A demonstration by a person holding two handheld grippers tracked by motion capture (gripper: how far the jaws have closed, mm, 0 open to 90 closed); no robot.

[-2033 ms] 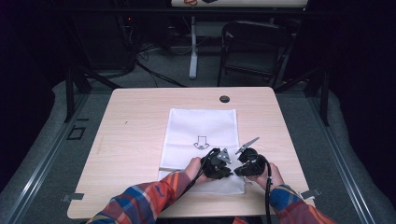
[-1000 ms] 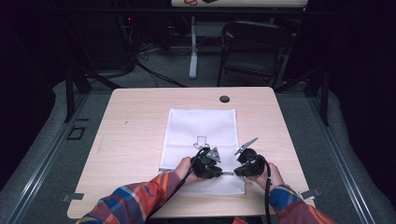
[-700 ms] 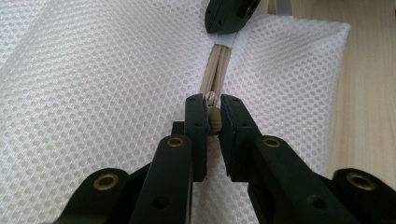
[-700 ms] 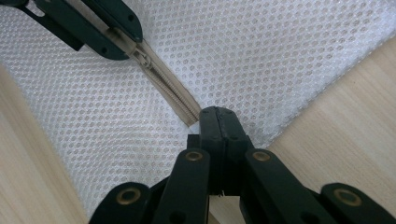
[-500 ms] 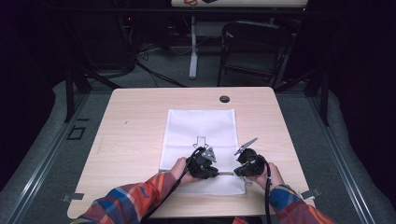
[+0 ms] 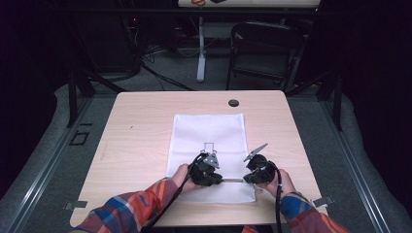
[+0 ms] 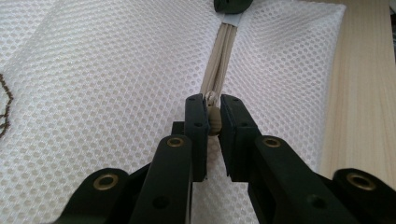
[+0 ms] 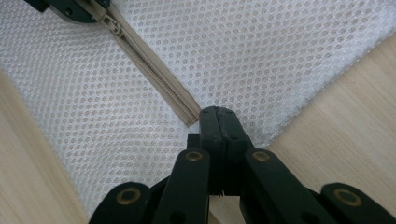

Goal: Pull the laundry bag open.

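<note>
Zipping step: left tongs [image 7: 212,122] clamped on zipper pull [image 7: 214,120]; right tongs [image 8: 219,122] pinched mesh laundry bag [image 6: 209,133] at zipper end. Next move probably called for steady pull along zipper [image 8: 154,77] while right anchored bag.

The mesh bag [image 6: 208,141] is white, dotted all over with small round holes, with a thin dark outline drawing at its centre. Its zipper [image 7: 219,60] is beige, and so is the small pull [image 7: 214,122]. Both grippers, the left gripper [image 6: 208,170] and the right gripper [image 6: 257,170], are black with brass-coloured rivets. The table [image 6: 141,126] is pale wood grain, a black round cap [image 6: 233,103] at twelve o'clock. The sleeves [image 6: 131,211] are plaid: red, orange, blue.
</note>
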